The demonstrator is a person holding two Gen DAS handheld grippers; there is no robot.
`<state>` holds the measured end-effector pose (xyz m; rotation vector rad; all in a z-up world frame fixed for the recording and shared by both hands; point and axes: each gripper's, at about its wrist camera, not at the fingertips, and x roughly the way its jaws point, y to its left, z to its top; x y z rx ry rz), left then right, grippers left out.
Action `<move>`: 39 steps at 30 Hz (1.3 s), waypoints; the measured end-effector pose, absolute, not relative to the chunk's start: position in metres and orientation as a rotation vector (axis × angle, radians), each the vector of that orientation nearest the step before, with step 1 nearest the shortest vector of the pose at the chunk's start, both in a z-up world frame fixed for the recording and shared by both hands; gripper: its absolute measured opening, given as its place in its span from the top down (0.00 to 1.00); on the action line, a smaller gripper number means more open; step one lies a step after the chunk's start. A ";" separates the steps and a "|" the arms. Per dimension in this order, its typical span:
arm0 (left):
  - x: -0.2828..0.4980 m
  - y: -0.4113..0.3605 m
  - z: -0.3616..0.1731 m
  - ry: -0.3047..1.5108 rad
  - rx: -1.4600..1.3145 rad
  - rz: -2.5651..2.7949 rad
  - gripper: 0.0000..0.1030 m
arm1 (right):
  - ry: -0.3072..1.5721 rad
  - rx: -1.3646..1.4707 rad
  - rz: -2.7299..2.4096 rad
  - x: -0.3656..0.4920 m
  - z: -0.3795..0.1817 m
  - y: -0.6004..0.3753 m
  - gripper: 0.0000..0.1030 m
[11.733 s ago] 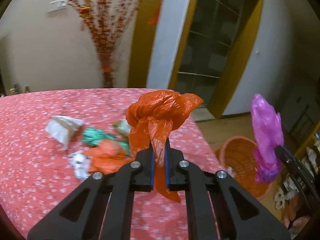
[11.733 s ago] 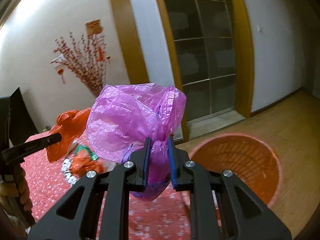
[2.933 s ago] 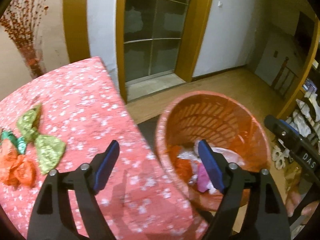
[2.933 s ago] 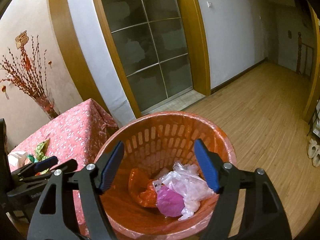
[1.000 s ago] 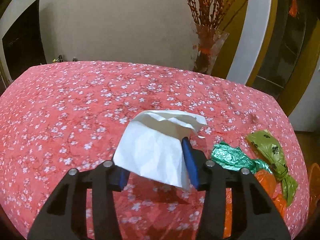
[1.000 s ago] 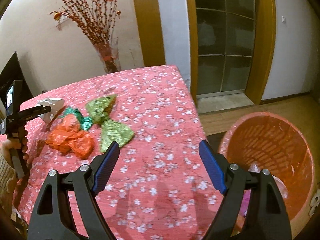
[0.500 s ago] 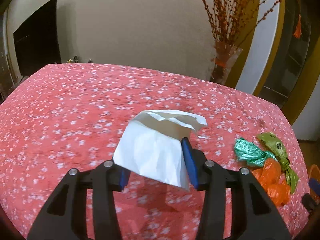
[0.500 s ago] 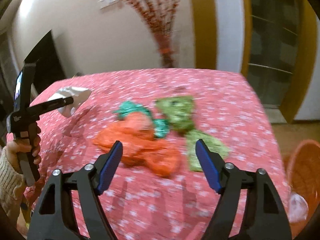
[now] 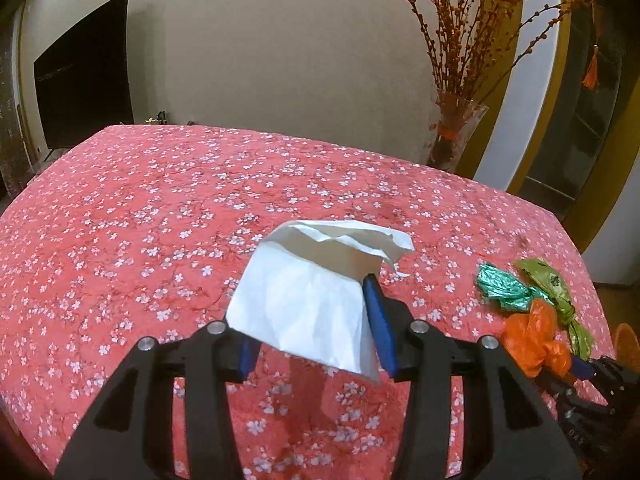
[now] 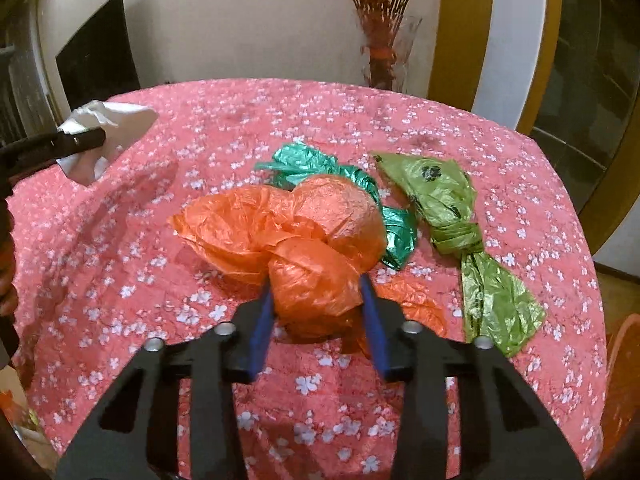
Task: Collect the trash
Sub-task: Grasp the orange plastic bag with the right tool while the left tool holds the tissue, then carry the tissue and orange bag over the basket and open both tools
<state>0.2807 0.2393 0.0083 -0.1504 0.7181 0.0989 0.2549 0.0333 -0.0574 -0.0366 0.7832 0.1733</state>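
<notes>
**Trash pickup at the table: one piece lifted, one being straddled**

Crumpled white paper wad [image 9: 312, 304] is sitting pinched between the blue pads of the left gripper [image 9: 316, 332], held up off the red floral tablecloth [image 9: 160, 220]. Meanwhile the right gripper [image 10: 318, 320] is reaching into the pile, its jaws standing half-wide on either side of the knotted orange plastic bag [image 10: 296, 240]; whether the pads are pressing the film yet is hard to tell. A crumpled dark green plastic bag [image 10: 320, 168] is lying touching the orange one from behind, and a knotted light green plastic bag [image 10: 460, 216] is lying just beside them to the right. An orange plastic basket rim [image 10: 624, 360] is showing past the table's right edge.

Slippery, puffy film is the risk here: closing on only the loose lobe is likely to let the bag slide out mid-carry. A flap of orange film trailing under the jaws may snag or drag its green neighbour along. The paper is looking lightly gripped and may drop if swung fast.
</notes>
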 end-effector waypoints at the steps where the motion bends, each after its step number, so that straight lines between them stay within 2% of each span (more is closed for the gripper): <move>1: 0.280 0.238 0.009 0.718 -0.150 0.095 0.55 | 0.778 -0.030 0.173 0.252 -0.055 0.031 0.69; 19: 0.244 0.154 0.044 0.671 -0.112 -0.081 0.55 | 0.559 0.120 -0.009 0.163 0.016 -0.065 0.69; 39: 0.206 0.009 0.062 0.648 -0.008 -0.344 0.55 | 0.433 0.231 -0.269 0.093 0.029 -0.153 0.69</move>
